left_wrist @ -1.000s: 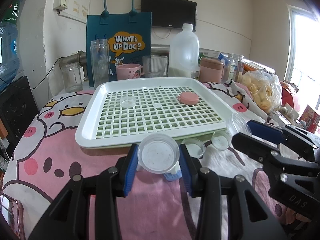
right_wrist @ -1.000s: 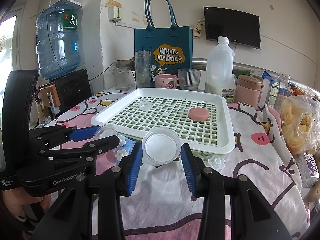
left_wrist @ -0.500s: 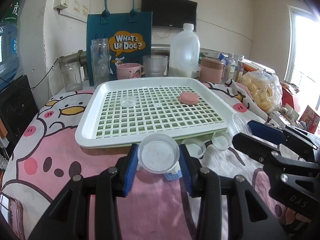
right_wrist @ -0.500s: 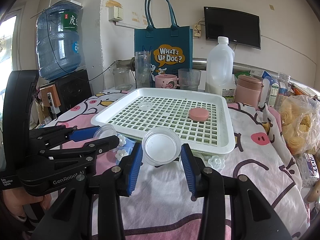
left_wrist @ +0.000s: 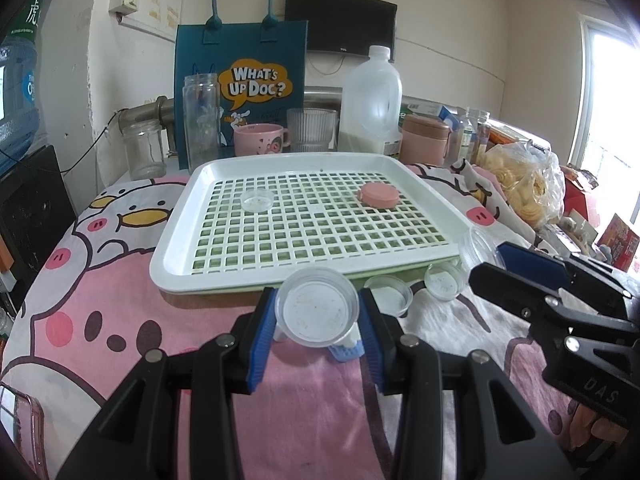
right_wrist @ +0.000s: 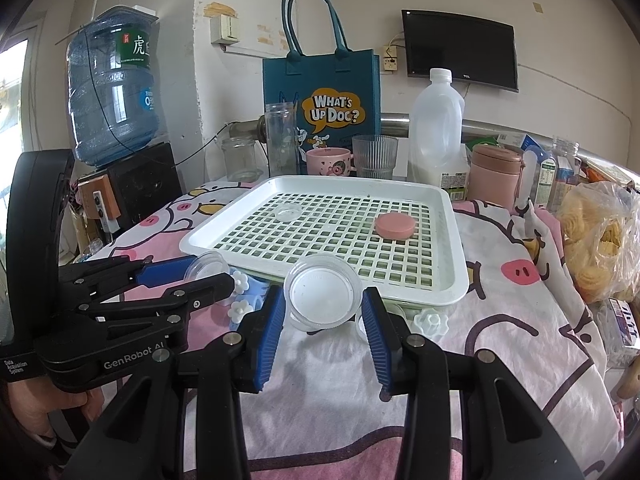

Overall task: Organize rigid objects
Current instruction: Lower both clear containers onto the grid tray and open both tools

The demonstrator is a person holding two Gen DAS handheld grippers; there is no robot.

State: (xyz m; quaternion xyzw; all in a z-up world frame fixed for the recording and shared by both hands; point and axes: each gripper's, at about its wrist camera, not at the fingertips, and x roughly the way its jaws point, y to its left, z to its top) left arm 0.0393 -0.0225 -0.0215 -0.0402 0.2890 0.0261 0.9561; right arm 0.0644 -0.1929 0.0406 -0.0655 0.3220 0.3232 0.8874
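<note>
- The left tool (left_wrist: 318, 318) grips a clear lid (left_wrist: 317, 311) between its blue pads, held up just short of the near edge of the tray (left_wrist: 176, 224).
- The right tool (right_wrist: 323, 306) grips a second clear lid (right_wrist: 322, 292) the same way, also just in front of the tray's near rim.
- From the right wrist view, the left tool (right_wrist: 208, 270) shows at the left with its lid pinched edge-on; a hand (right_wrist: 44, 404) holds it from below.
- From the left wrist view, the right tool (left_wrist: 486, 256) shows at the right, its lid standing on edge between the fingers.
- On the tray's grid lie a small clear cap (left_wrist: 257, 201) at the far left and a pink disc (left_wrist: 379, 195) at the far right, well apart.
- Two more clear caps (left_wrist: 390, 300) lie on the cloth (left_wrist: 100, 312) just beside the tray's near edge, between the tools.
- Small flower-shaped pieces (right_wrist: 430, 320) and a pale blue piece (left_wrist: 346, 350) lie on the cloth under the tools.
- Behind the tray stand a jar (left_wrist: 144, 148), a tall glass (left_wrist: 201, 120), a pink mug (left_wrist: 260, 139), a ribbed glass (left_wrist: 312, 128), a milk jug (left_wrist: 374, 100), a pink flask (left_wrist: 426, 138) and a teal bag (left_wrist: 244, 80).
- A bag of snacks (right_wrist: 596, 240) sits at the right; a water bottle (right_wrist: 112, 92) stands at the left.
</note>
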